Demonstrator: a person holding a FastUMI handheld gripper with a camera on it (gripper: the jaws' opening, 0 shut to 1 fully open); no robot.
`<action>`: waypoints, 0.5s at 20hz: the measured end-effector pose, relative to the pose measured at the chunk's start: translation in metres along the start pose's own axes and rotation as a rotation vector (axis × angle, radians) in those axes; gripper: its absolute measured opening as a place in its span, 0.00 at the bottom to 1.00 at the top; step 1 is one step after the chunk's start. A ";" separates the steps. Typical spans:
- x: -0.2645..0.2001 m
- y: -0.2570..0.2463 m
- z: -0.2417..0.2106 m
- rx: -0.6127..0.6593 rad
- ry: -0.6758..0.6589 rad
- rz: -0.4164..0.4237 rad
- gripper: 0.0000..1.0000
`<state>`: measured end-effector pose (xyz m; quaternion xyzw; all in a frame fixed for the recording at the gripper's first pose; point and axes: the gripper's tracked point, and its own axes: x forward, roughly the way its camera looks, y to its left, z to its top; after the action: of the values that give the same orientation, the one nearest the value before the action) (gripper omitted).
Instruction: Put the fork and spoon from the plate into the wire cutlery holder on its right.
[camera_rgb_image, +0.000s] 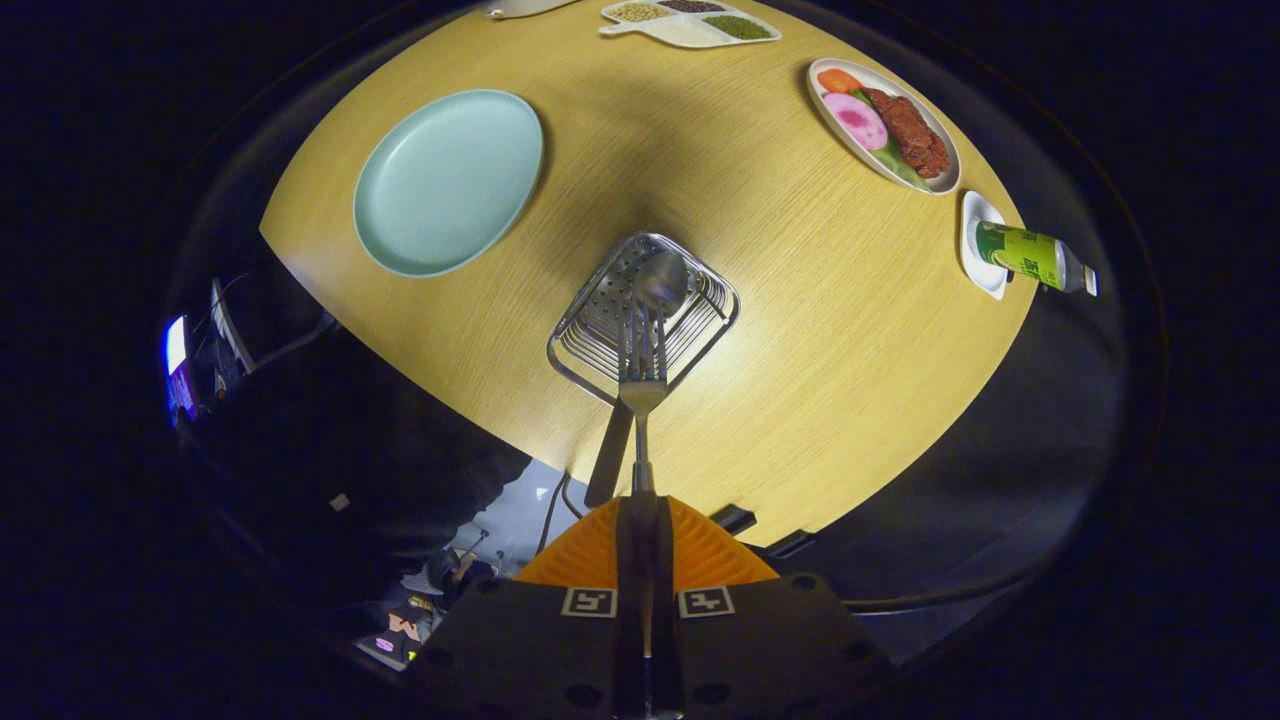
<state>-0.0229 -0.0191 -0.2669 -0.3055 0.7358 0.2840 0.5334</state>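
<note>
In the wire holder (643, 318), spoon (660, 282); hand-held gripper (640, 520) grips fork (642, 375).

The fork (641, 385) has its handle end buried between the closed jaws of the gripper (640, 520), so only the neck and tines show, and those tines overlap the spoon (655, 290) standing in the wire cutlery holder (643, 315), hiding part of its stem. The holder's floor is too dim to make out. At the table's (780, 330) far edge, a divided tray (690, 22) and a white dish (515, 8) are cut off.
</note>
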 end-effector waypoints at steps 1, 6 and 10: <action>0.002 -0.003 0.000 -0.017 0.040 -0.024 0.08; 0.007 -0.002 0.022 -0.038 0.098 -0.066 0.09; 0.012 -0.006 0.030 -0.025 0.105 -0.092 0.11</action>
<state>-0.0030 -0.0025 -0.2867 -0.3603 0.7442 0.2520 0.5028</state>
